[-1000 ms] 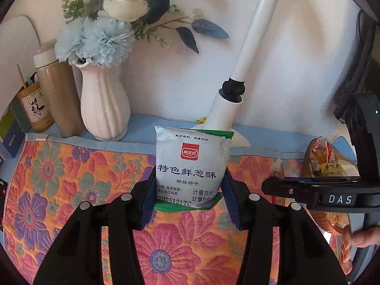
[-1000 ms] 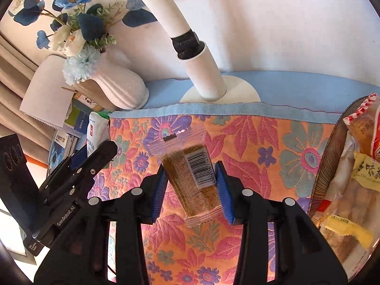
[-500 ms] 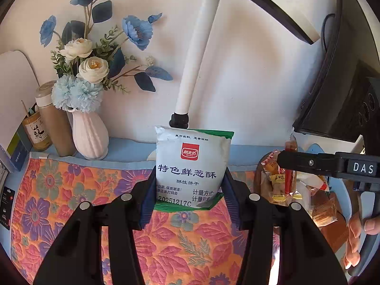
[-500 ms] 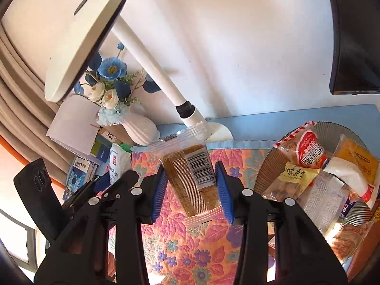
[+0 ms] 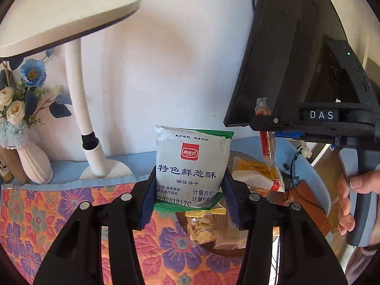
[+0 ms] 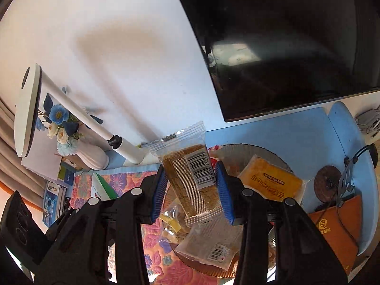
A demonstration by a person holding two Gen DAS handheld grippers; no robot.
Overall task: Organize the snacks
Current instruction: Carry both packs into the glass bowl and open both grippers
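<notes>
Two packets are in hand: a white, green-edged biscuit packet with a red logo and dark printed characters, and a clear-wrapped brown bar bearing one barcode label. The left gripper is clamped narrowly on the biscuit packet's lower half, which stands upright between its blue pads. The right gripper is likewise closed on the bar's middle, above a round tray holding several more wrapped snacks, beside the floral mat.

A white-and-green biscuit packet stands upright between the left gripper's pads; a clear-wrapped brown bar tilts between the right gripper's.
</notes>
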